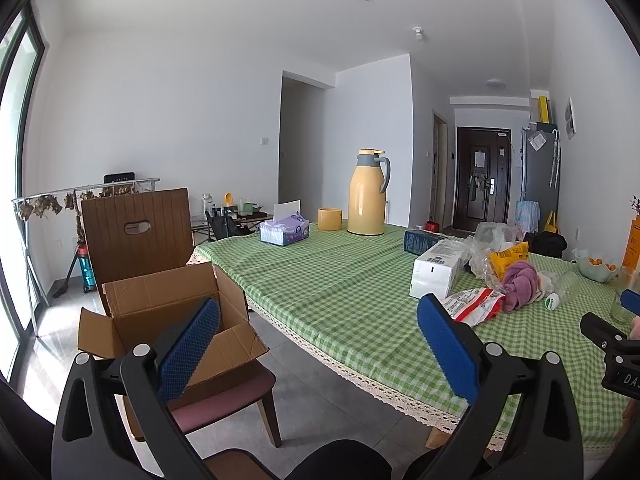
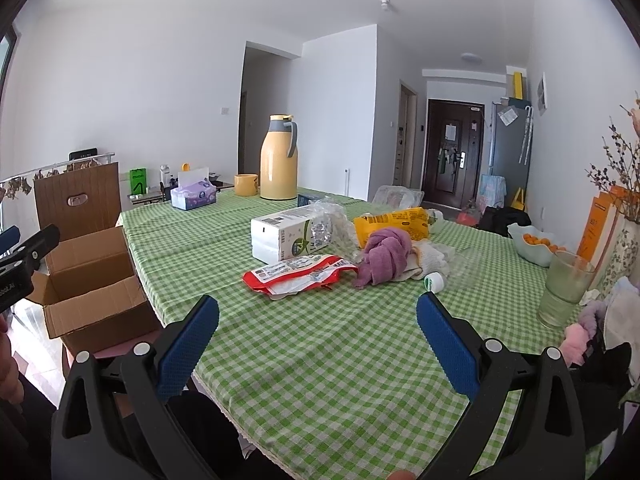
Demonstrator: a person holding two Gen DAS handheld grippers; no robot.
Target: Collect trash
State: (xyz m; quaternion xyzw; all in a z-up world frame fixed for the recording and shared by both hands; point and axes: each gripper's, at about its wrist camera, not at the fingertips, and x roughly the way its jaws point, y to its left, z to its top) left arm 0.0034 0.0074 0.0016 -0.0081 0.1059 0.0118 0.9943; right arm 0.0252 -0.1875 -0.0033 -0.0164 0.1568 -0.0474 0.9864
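Observation:
An open, empty cardboard box (image 1: 176,320) (image 2: 92,284) sits on a chair seat left of the green checked table. Trash lies on the table: a red and white wrapper (image 2: 298,274) (image 1: 476,304), a white carton (image 2: 286,236) (image 1: 436,274), a yellow bag (image 2: 394,224) (image 1: 508,260), crumpled clear plastic (image 2: 336,220) and a lying clear bottle with a green and white cap (image 2: 434,280). My left gripper (image 1: 320,320) is open and empty, between the box and the table edge. My right gripper (image 2: 318,320) is open and empty, above the table in front of the wrapper.
A purple cloth (image 2: 386,256) lies among the trash. A yellow thermos (image 2: 278,160), a yellow cup (image 2: 245,185) and a tissue box (image 2: 193,196) stand at the far end. A glass (image 2: 564,288), a fruit bowl (image 2: 536,244) and a vase stand at the right.

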